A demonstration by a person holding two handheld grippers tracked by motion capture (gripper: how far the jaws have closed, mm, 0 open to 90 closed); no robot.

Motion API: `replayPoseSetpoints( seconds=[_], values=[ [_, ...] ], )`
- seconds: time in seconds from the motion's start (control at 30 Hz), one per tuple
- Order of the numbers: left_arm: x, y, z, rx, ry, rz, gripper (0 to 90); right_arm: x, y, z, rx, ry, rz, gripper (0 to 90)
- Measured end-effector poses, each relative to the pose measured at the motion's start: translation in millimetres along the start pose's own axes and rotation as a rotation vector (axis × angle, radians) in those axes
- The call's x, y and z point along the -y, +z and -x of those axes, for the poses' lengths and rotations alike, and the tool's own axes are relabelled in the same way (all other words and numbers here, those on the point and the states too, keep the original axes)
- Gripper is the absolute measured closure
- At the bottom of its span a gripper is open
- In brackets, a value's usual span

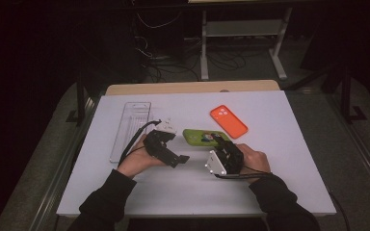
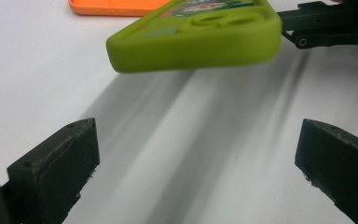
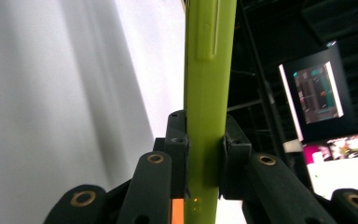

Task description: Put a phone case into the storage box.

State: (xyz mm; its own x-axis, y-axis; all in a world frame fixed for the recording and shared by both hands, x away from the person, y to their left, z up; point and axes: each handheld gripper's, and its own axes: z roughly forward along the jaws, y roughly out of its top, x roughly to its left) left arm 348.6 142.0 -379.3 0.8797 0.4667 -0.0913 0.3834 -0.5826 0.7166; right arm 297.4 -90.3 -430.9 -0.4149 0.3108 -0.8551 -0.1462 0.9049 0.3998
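Note:
A lime-green phone case [image 1: 204, 137] with a picture on its back hangs just off the white table, casting a shadow in the left gripper view, where the case [image 2: 196, 39] fills the top. My right gripper [image 1: 220, 143] is shut on its right end; in the right gripper view both pads clamp the case [image 3: 207, 93] edge-on at the right gripper [image 3: 205, 144]. My left gripper [image 1: 178, 147] sits to the left of the case, a short gap away. That left gripper [image 2: 198, 135] is wide open and holds nothing.
An orange phone case [image 1: 228, 120] lies flat behind the green one and also appears as the orange case [image 2: 116, 5]. A clear plastic tray [image 1: 131, 130] lies along the table's left side, with a small white item [image 1: 167, 126] beside it. The white table [image 1: 270, 183] has bare room at front and right.

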Motion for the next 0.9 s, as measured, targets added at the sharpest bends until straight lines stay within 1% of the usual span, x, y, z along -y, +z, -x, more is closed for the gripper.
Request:
replayPoseSetpoints(
  seconds=[0.03, 0.07, 0.1, 0.13, 0.17, 0.2, 0.23, 0.27, 0.3, 0.33, 0.37, 0.43, 0.47, 0.5, 0.6, 0.63, 0.67, 0.7, 0.73, 0.8, 0.83, 0.87, 0.9],
  values=[
    [0.1, 0.1, 0.2, -0.002, -0.001, 0.002, 0.0, 0.4, 0.2, 1.4, -0.009, 0.018, -0.004, 75.5],
    [0.5, 0.7, 0.7, -0.013, -0.008, 0.004, 0.0, 0.9, -0.7, 4.3, -0.037, 0.066, -0.017, 75.5],
    [0.5, 0.7, 0.7, -0.013, -0.008, 0.004, 0.0, 0.9, -0.7, 4.3, -0.037, 0.066, -0.017, 75.5],
    [0.9, 1.0, 0.2, -0.026, -0.011, -0.001, 0.0, 2.2, -0.4, 7.5, -0.057, 0.09, -0.016, 75.5],
    [0.8, 0.5, -1.3, -0.029, 0.005, -0.008, 0.0, 2.7, -0.9, 8.9, -0.068, 0.102, -0.023, 75.5],
    [0.8, 0.5, -1.3, -0.029, 0.005, -0.008, 0.0, 2.7, -0.9, 8.9, -0.068, 0.102, -0.023, 75.5],
    [0.8, 0.7, -2.1, -0.029, 0.014, -0.009, 0.0, 2.9, -1.5, 10.4, -0.092, 0.153, -0.029, 75.5],
    [1.0, 1.4, -1.6, -0.032, -0.002, -0.001, 0.0, 3.1, -1.7, 11.4, -0.1, 0.177, -0.027, 75.5],
    [1.0, 1.4, -1.6, -0.032, -0.002, -0.001, 0.0, 3.5, -2.2, 12.7, -0.107, 0.2, -0.029, 75.5],
    [0.7, 0.6, -3.1, -0.033, 0.017, -0.011, 0.0, 3.5, -2.2, 12.7, -0.107, 0.2, -0.029, 75.5],
    [0.5, 0.9, -2.8, -0.034, 0.014, -0.015, 0.0, 3.8, -2.2, 13.9, -0.114, 0.273, -0.028, 75.5],
    [0.7, 1.3, -2.4, -0.033, 0.008, -0.016, 0.0, 5.8, -1.9, 17.8, -0.128, 0.302, -0.029, 75.5],
    [0.6, 1.6, -2.6, -0.036, 0.011, -0.018, 0.0, 5.8, -1.9, 17.8, -0.128, 0.302, -0.029, 75.5],
    [0.4, 1.6, -2.4, -0.034, 0.011, -0.022, 0.0, 8.2, -1.3, 21.2, -0.135, 0.334, -0.029, 75.5],
    [0.6, 2.6, -2.0, -0.033, 0.013, -0.017, 0.0, 11.1, -1.0, 25.4, -0.162, 0.39, -0.033, 75.5],
    [0.8, 3.2, -1.4, -0.033, 0.004, -0.012, 0.0, 11.4, -0.9, 25.8, -0.172, 0.427, -0.033, 75.5],
    [0.9, 3.0, -1.5, -0.032, 0.006, -0.018, 0.0, 12.1, -0.7, 27.2, -0.186, 0.455, -0.031, 75.5],
    [1.0, 3.1, -0.8, -0.031, -0.002, -0.022, 0.0, 12.6, -0.9, 28.1, -0.195, 0.486, -0.036, 75.5],
    [1.1, 3.7, -0.3, -0.031, -0.008, -0.017, 0.0, 13.4, -0.5, 29.3, -0.203, 0.504, -0.03, 75.6],
    [1.0, 4.0, 0.1, -0.029, -0.011, -0.015, 0.0, 14.0, -0.2, 31.1, -0.221, 0.567, -0.031, 75.5],
    [1.0, 4.1, 0.1, -0.029, -0.011, -0.015, 0.0, 14.7, 0.0, 32.1, -0.229, 0.585, -0.031, 75.5],
    [1.0, 4.1, 0.1, -0.029, -0.011, -0.015, 0.0, 14.7, 0.0, 32.1, -0.229, 0.585, -0.031, 75.5],
    [0.9, 4.1, 0.1, -0.029, -0.011, -0.017, 0.0, 15.6, 0.4, 33.5, -0.242, 0.618, -0.031, 75.5]
  ],
)
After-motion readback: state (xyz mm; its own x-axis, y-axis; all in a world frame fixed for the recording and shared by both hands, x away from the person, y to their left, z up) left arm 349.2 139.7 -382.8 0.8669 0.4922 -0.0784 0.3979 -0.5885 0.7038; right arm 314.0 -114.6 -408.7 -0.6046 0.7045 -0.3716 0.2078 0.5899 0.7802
